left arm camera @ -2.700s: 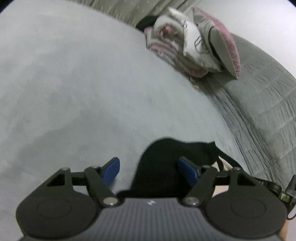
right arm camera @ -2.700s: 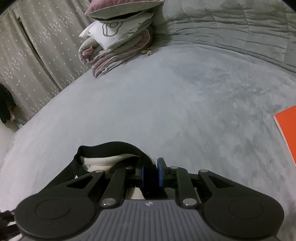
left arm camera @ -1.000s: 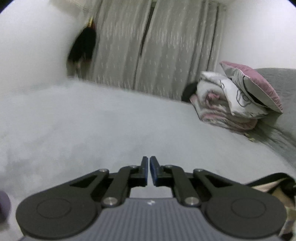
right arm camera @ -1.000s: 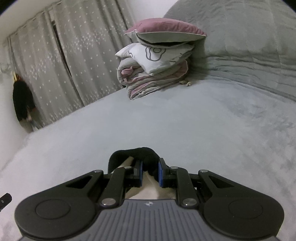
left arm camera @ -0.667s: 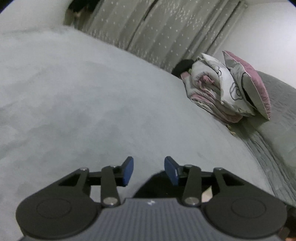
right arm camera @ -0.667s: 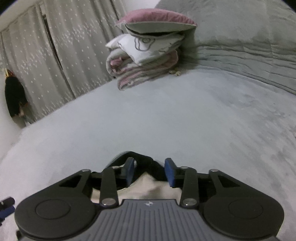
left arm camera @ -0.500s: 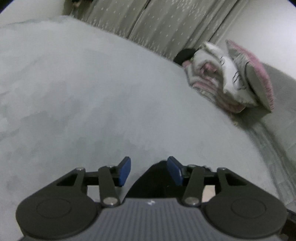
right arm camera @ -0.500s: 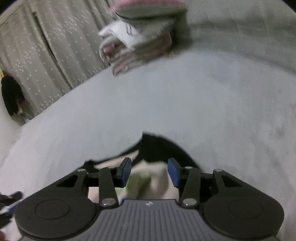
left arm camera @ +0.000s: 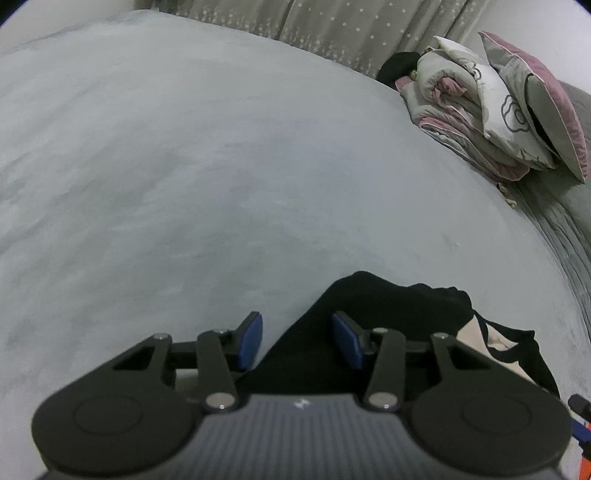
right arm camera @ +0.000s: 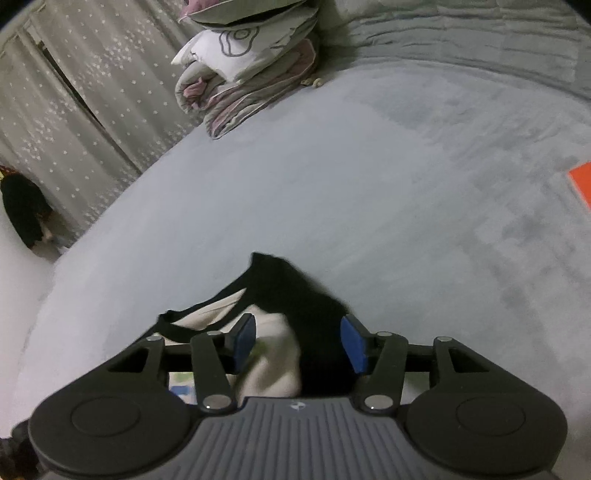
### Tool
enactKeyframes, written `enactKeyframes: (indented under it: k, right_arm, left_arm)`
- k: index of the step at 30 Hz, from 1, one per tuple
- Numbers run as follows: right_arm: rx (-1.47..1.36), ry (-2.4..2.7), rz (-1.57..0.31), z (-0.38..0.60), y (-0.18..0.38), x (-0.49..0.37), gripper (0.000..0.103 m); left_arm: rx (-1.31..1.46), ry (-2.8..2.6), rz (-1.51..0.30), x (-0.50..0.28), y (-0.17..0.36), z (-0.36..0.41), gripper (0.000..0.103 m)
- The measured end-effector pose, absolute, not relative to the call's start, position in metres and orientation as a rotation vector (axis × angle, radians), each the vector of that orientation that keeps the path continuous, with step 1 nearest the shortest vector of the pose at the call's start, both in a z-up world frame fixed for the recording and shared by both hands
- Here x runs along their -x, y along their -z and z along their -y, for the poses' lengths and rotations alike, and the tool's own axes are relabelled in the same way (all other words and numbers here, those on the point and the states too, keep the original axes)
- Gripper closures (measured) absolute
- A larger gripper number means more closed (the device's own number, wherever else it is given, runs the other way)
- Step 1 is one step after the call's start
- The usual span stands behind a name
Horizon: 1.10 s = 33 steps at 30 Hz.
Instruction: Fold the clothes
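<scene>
A cream garment with black sleeves and black trim (left arm camera: 399,306) lies bunched on the grey bed cover (left arm camera: 221,166). My left gripper (left arm camera: 297,341) is open just above the black sleeve, holding nothing. In the right wrist view the same garment (right arm camera: 273,332) shows its cream body and a black sleeve. My right gripper (right arm camera: 298,341) is open over it, its blue pads spread on either side of the cloth without clamping it.
A stack of folded quilts and pillows (left arm camera: 498,110) sits at the head of the bed, also seen as the quilt stack (right arm camera: 251,62). Starred curtains (right arm camera: 74,110) hang beyond the bed. An orange flat object (right arm camera: 581,184) lies at the right edge. A grey padded headboard (right arm camera: 461,33) rises behind.
Both grippers were shut about a second ago, the right on the garment's black edge; both have opened and let the garment drop onto the bed. The cameras have tilted down toward it.
</scene>
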State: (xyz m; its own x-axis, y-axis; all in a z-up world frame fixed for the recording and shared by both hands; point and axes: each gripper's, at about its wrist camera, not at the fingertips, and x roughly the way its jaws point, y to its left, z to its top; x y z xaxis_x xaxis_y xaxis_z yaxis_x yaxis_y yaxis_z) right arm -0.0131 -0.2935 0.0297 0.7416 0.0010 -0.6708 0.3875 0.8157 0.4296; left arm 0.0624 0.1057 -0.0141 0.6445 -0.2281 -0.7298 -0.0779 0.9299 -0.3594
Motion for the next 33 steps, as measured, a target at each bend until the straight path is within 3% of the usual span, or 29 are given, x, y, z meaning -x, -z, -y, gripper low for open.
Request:
enactKeyframes:
  k: [5, 8, 9, 12, 22, 33]
  right_arm:
    - [-0.6, 0.172, -0.827, 0.296, -0.012, -0.002, 0.051]
    - [-0.588, 0.127, -0.866, 0.29, -0.002, -0.015, 0.062]
    - [-0.574, 0.128, -0.859, 0.287, -0.002, -0.017, 0.074]
    - [-0.545, 0.136, -0.828, 0.281, -0.006, -0.017, 0.081]
    - [-0.413, 0.221, -0.512, 0.265, -0.073, -0.013, 0.084]
    - [-0.288, 0.177, -0.442, 0.232, -0.092, -0.081, 0.084]
  left_arm:
    - [0.369, 0.105, -0.872, -0.066, 0.015, -0.096, 0.082]
    - [0.354, 0.092, -0.852, -0.065, 0.012, -0.09, 0.094]
    - [0.342, 0.077, -0.83, -0.063, 0.009, -0.088, 0.094]
    - [0.283, 0.041, -0.734, -0.055, -0.005, -0.082, 0.096]
    - [0.159, 0.05, -0.49, -0.031, -0.061, -0.072, 0.096]
    - [0.001, 0.009, -0.394, -0.088, -0.102, -0.065, 0.096]
